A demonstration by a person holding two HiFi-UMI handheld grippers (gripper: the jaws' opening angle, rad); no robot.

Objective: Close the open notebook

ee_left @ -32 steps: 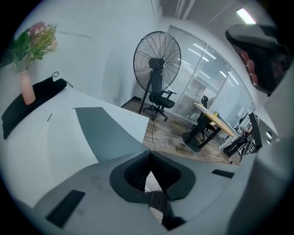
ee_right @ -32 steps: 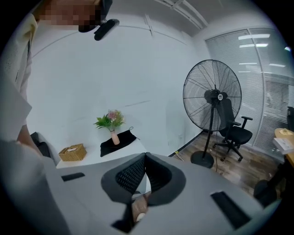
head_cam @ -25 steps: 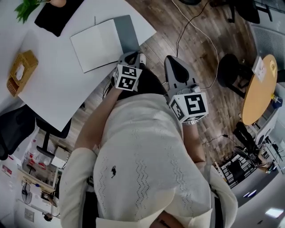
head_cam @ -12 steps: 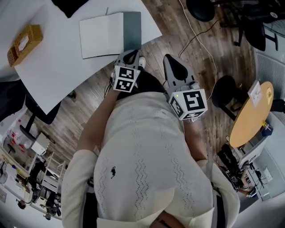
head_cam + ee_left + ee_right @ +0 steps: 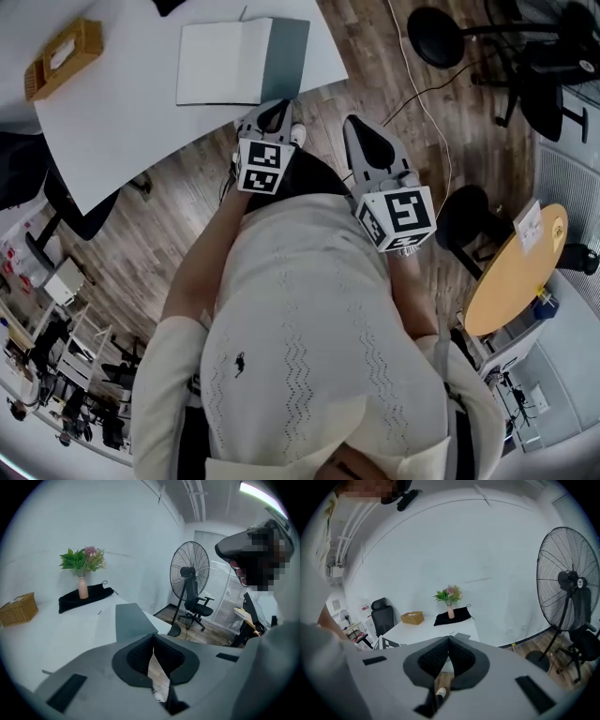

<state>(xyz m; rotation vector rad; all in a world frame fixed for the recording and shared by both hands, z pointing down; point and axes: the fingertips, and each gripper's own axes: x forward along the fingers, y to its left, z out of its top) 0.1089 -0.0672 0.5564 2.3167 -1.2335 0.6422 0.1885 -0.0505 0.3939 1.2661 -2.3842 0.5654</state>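
The open notebook lies on the white table near its corner, with white pages up and its grey cover spread to the right. My left gripper hangs just off the table's edge, a little short of the notebook, shut and empty. Beside it over the wooden floor is my right gripper, also shut and empty. In the left gripper view the grey cover shows just beyond the closed tips of that left gripper. The right gripper points toward the table from farther off.
A wicker basket sits at the table's far left. A vase of flowers stands on a black cloth at the back. A black chair is by the table; a standing fan, a cable and a round wooden table are to the right.
The view has swung: the table and notebook have turned and slid up and right in the head view. Both grippers stay shut, held in front of the body.
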